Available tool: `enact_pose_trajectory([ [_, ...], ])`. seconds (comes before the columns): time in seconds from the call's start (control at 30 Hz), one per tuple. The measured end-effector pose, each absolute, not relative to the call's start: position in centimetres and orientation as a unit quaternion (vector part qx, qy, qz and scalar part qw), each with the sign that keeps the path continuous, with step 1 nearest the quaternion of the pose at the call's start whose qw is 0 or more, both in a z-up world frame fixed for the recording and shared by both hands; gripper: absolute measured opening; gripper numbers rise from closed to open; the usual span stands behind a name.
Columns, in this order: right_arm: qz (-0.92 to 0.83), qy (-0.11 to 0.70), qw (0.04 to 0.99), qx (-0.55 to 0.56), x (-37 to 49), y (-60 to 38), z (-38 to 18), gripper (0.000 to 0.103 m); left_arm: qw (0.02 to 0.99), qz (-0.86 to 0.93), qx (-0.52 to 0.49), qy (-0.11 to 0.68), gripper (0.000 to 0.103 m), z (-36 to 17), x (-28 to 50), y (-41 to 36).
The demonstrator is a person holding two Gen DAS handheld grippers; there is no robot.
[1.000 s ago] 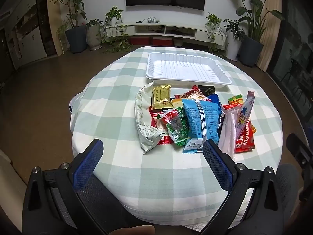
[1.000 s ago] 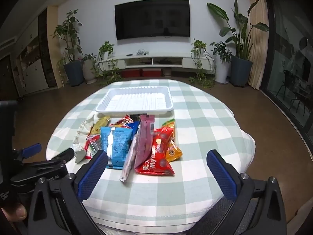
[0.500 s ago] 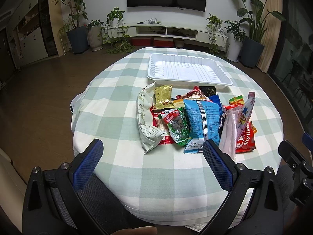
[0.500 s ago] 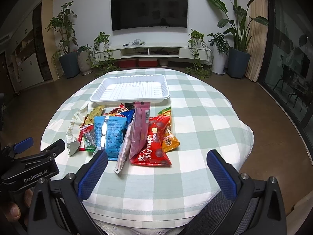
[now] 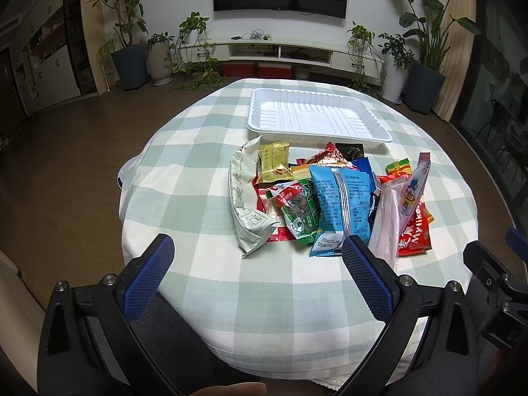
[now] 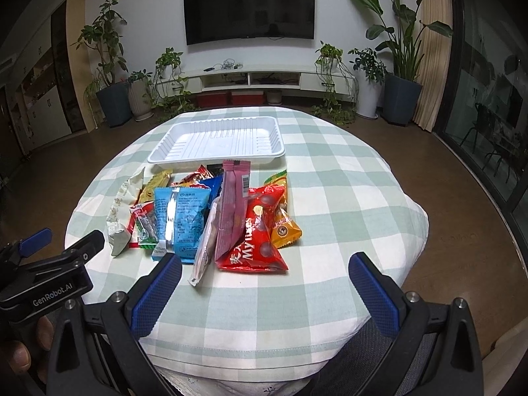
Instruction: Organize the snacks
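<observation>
Left gripper [image 5: 257, 274]: spread wide, holding nothing, clear of table [image 5: 198, 151]. Right gripper [image 6: 264, 292]: spread wide, holding nothing. Snack packets [image 6: 204, 217]: heaped mid-table, just in front of white tray [image 6: 158, 156].

A tray [image 6: 216, 142] lies at the far side of the desk [image 6: 330, 198]; a heap of snacks [image 6: 204, 217] lies just before it, overlapping one another. Behind the desk, a cabinet [image 6: 257, 77] stands under a screen [image 6: 249, 10], plants [image 6: 105, 62] to either side.
</observation>
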State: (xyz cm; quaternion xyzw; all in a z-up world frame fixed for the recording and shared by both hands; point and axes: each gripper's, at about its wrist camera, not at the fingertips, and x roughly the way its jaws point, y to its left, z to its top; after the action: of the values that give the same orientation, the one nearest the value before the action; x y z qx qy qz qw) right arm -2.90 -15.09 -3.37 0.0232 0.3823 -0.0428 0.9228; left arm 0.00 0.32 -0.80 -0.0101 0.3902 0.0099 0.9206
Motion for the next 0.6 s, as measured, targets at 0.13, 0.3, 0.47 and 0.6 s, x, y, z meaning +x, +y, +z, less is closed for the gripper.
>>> enact_pose_trajectory([
  [0.13, -0.047, 0.388, 0.920, 0.020, -2.81, -15.06, -3.50, 0.103, 0.921, 0.009, -0.010, 0.390, 0.103, -0.84, -0.03, 0.26],
  [0.3, -0.051, 0.392, 0.918, 0.017, -2.78, -15.11, -3.55, 0.103, 0.921, 0.010, -0.010, 0.390, 0.103, -0.85, -0.02, 0.28],
  [0.47, -0.053, 0.397, 0.916, 0.015, -2.75, -15.18, -3.71, 0.103, 0.920, 0.009, -0.009, 0.391, 0.103, -0.92, -0.07, 0.29],
  [0.6, -0.053, 0.397, 0.916, 0.014, -2.75, -15.20, -3.79, 0.103, 0.920, 0.010, -0.009, 0.391, 0.103, -0.98, -0.12, 0.24],
])
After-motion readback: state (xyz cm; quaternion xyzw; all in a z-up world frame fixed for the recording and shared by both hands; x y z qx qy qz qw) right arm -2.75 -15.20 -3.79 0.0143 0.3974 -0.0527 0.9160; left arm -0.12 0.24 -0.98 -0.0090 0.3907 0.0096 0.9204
